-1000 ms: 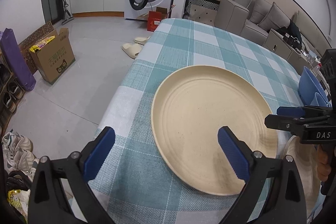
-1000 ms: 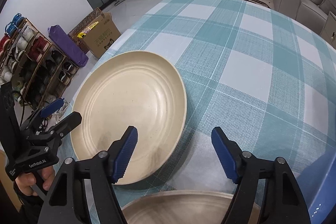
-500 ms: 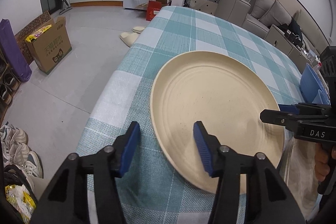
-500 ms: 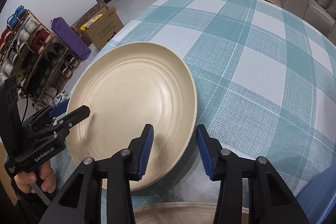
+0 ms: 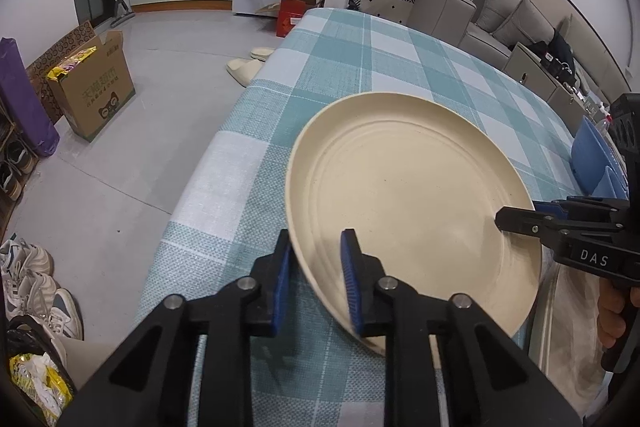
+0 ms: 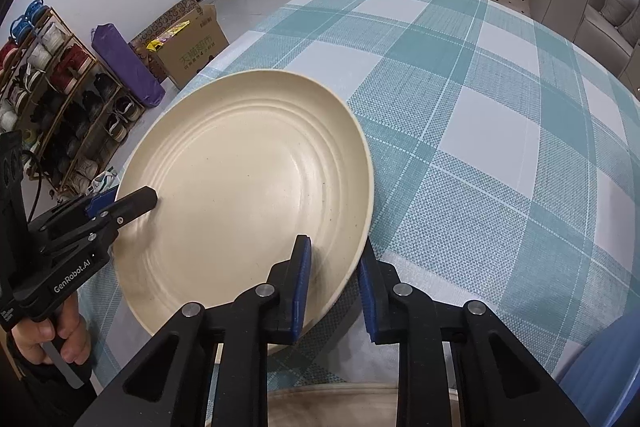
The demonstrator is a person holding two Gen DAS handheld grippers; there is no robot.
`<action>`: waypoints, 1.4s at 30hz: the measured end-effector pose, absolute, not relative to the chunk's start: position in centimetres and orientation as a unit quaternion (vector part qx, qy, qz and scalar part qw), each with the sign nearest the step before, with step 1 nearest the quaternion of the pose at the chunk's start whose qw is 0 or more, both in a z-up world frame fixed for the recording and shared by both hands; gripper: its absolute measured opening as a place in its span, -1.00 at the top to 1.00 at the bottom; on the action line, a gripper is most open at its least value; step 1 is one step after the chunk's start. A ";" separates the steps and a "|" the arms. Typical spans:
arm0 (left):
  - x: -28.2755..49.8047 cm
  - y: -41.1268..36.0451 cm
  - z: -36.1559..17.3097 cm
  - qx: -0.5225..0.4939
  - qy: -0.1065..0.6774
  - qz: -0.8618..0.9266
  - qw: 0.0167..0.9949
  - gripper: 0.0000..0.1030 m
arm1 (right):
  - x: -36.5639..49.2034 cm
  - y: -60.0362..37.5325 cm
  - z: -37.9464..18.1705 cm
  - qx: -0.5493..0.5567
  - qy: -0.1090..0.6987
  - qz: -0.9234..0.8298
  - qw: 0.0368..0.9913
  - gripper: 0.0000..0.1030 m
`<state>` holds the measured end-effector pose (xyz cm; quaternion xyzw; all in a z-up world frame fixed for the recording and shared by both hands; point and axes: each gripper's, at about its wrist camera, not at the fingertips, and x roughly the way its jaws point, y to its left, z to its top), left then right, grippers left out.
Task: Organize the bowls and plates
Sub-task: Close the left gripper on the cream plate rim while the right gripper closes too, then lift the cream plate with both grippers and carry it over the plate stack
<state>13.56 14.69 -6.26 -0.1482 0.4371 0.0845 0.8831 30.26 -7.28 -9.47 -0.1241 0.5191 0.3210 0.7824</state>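
Left wrist view: left claw (image 5: 316,281) clamped on the near-left rim of the cream plate (image 5: 404,195), one pad under the edge, one on the inner face. Right claw (image 5: 516,219) comes in from the right and bites the opposite rim. Right wrist view confirms: right claw (image 6: 332,283) clenched on the plate (image 6: 248,187) rim, left claw (image 6: 120,203) gripping the far side. So both claws are shut on the same plate, a two-handed hold.

Plate sits at the near corner of the checked bench (image 5: 360,59), by the bench edge; whether it is lifted clear or resting, cannot tell, though the near edge looks raised a bit.

Progress, my read: early. Grasp is done; the carry and placing are left. Another pale dish (image 6: 340,403) lies right below the claws, partly hidden, probably the stacking target or the next item. Blue dishes (image 5: 596,163) stand at the right bench edge, not yet handled as far as seen. No finished stack in view. Rest of bench is bare cloth.
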 end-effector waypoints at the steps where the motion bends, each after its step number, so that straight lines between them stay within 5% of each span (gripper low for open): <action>1: 13.6 14.6 -6.2 -0.144 0.438 0.087 0.883 0.60 | 30.2 -7.3 -9.5 -0.125 0.518 0.320 0.783 0.57; 42: 11.5 9.8 -0.7 -0.097 0.391 0.045 0.914 0.60 | 25.9 -13.1 -2.9 -0.114 0.468 0.293 0.826 0.59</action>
